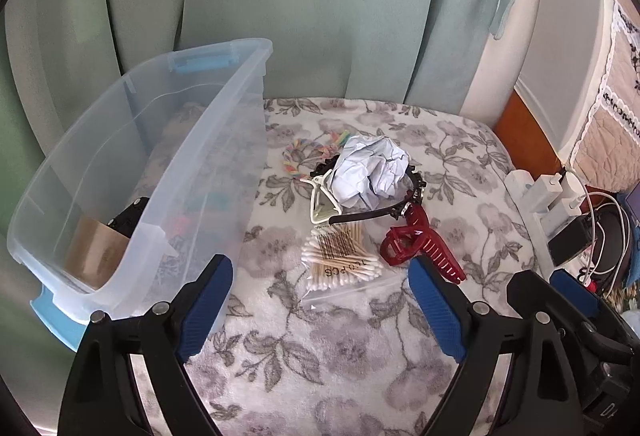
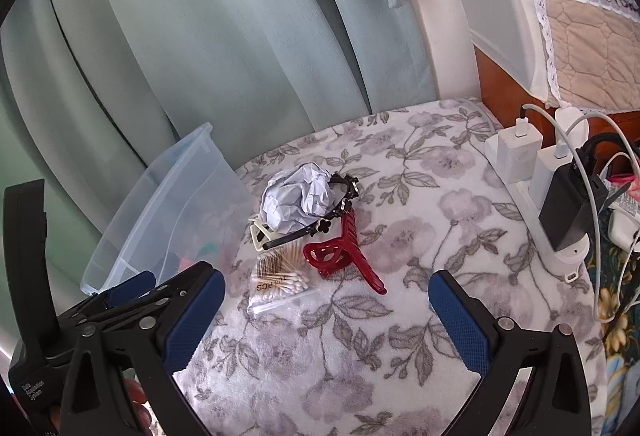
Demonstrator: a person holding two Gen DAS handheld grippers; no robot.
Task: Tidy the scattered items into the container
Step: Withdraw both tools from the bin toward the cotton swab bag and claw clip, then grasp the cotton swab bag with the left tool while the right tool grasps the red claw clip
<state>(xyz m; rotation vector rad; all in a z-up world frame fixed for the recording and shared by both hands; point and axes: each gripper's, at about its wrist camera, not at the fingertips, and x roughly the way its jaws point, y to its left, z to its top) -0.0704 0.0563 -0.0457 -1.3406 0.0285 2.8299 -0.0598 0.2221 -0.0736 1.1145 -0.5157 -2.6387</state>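
Observation:
A clear plastic bin (image 1: 248, 92) (image 2: 192, 164) stands at the left on the floral cloth, with a brown box and dark items inside. Right of it lies a heap: a crumpled paper ball (image 1: 372, 172) (image 2: 300, 200), a black headband (image 1: 400, 208) (image 2: 340, 208), a red claw clip (image 1: 420, 248) (image 2: 340, 252), a bag of cotton swabs (image 1: 340, 260) (image 2: 280, 280), a cream clip (image 1: 320, 204) (image 2: 260, 232) and a rainbow braided cord (image 1: 296, 156). My left gripper (image 1: 320, 280) hangs open just short of the swab bag. My right gripper (image 2: 326, 290) is open too, near the bag and claw clip, holding nothing.
A white power strip (image 2: 560, 248) (image 1: 536, 204) with chargers and cables lines the cloth's right edge. Green curtains hang behind. A quilted cover and a wooden panel (image 2: 504, 84) sit at the far right. The other gripper shows at each view's lower corner.

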